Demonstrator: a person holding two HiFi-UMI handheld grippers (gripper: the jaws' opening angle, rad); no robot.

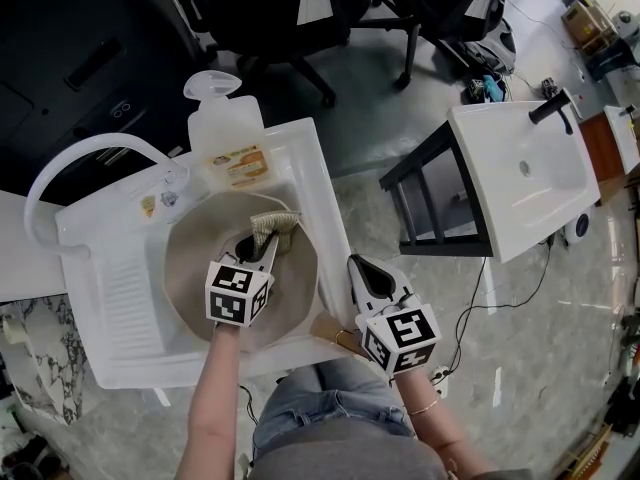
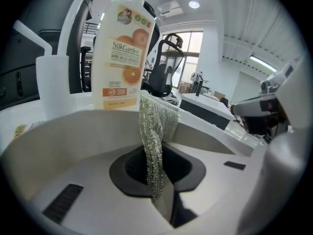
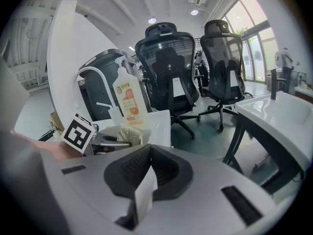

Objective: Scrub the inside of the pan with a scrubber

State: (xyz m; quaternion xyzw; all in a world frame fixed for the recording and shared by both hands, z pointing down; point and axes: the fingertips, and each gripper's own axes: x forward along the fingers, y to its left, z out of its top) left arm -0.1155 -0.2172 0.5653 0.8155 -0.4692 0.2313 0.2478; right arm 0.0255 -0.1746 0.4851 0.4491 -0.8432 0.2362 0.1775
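**Scrubber clamped, pan interior awaiting the rub**

Head view: my left gripper [image 1: 262,246] has its jaws closed on the scrubber [image 1: 272,226], which sticks out past their tips over the pan's [image 1: 190,268] far side. My right gripper [image 1: 368,273] has its jaws together on nothing.

Left gripper view: the scrubber's long axis runs straight ahead of the jaws, free end toward the soap bottle [image 2: 122,53].

Right gripper view: the scrubber lies ahead-left.

I judge scrubbing is the step in hand. Next I press down and rub.
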